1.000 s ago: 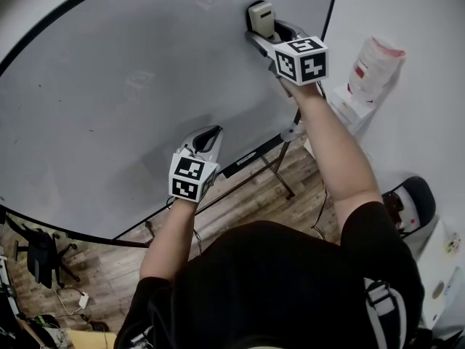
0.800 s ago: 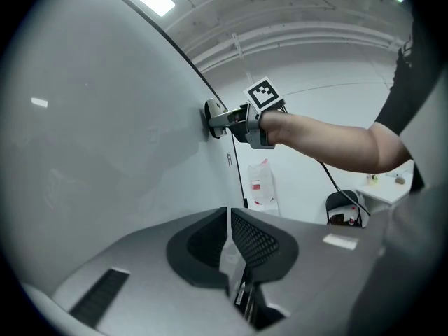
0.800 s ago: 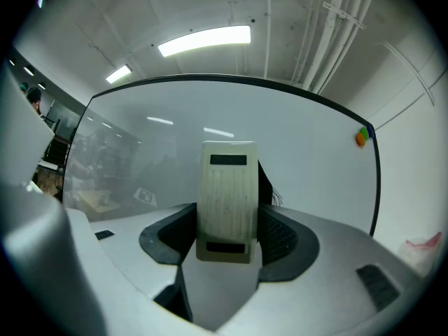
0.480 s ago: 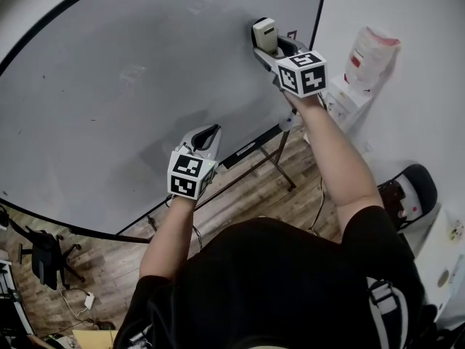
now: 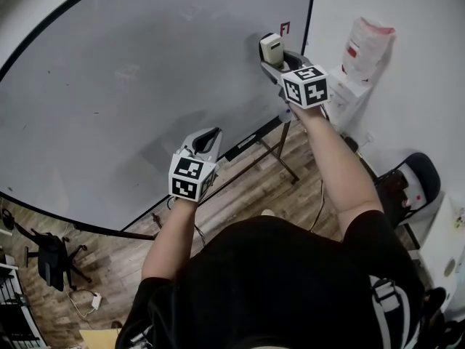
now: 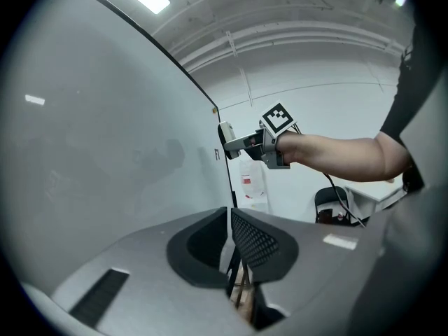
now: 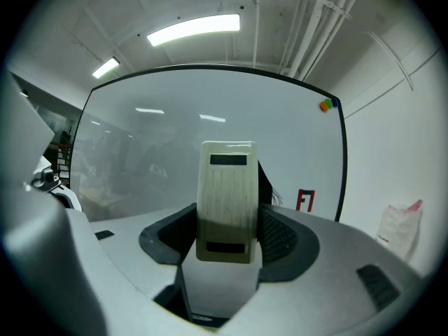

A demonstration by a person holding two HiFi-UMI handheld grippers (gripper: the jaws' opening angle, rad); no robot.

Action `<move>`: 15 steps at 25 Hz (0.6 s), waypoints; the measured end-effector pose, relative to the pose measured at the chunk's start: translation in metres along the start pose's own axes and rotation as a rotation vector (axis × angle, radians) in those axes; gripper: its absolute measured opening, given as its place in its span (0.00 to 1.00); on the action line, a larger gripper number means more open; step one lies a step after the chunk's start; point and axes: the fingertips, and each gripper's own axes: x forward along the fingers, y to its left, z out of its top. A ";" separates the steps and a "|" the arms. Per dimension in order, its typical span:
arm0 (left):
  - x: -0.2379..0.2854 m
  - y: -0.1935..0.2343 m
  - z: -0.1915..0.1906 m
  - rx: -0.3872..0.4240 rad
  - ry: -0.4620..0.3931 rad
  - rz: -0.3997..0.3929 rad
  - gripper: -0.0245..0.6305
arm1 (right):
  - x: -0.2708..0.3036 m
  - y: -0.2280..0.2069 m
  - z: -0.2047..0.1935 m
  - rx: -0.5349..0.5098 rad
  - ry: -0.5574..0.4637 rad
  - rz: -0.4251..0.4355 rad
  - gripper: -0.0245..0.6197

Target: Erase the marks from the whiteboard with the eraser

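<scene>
The big whiteboard (image 5: 131, 78) fills the left of the head view; a small red mark (image 5: 285, 28) sits near its right edge, seen too as the red mark (image 7: 304, 199). My right gripper (image 5: 275, 58) is shut on the cream eraser (image 5: 271, 48), held against or just off the board's lower right part, a little left of and below the red mark. The eraser (image 7: 225, 200) stands upright between the jaws in the right gripper view. My left gripper (image 5: 205, 138) hovers lower, near the board's bottom edge, jaws shut with nothing in them; the left gripper (image 6: 229, 243) points along the board.
The board's black frame (image 5: 312, 20) ends at a white wall. A plastic bag (image 5: 365, 46) hangs there over a white box. The board stand's legs (image 5: 280, 147) rest on wood floor. A black chair (image 5: 410, 187) stands at the right, an office chair (image 5: 45, 257) at the lower left.
My right gripper with the eraser has slid down and to the right along the board, toward its right edge. The left gripper has hardly moved.
</scene>
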 end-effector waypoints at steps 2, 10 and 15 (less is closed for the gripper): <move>-0.004 -0.003 -0.005 -0.003 0.006 -0.004 0.08 | -0.006 -0.002 -0.013 0.008 0.016 -0.009 0.43; -0.017 -0.009 -0.018 -0.007 0.023 -0.019 0.08 | -0.028 0.004 -0.061 0.026 0.073 -0.022 0.43; -0.017 -0.017 -0.024 -0.005 0.026 -0.040 0.08 | -0.045 0.001 -0.084 0.052 0.088 -0.037 0.43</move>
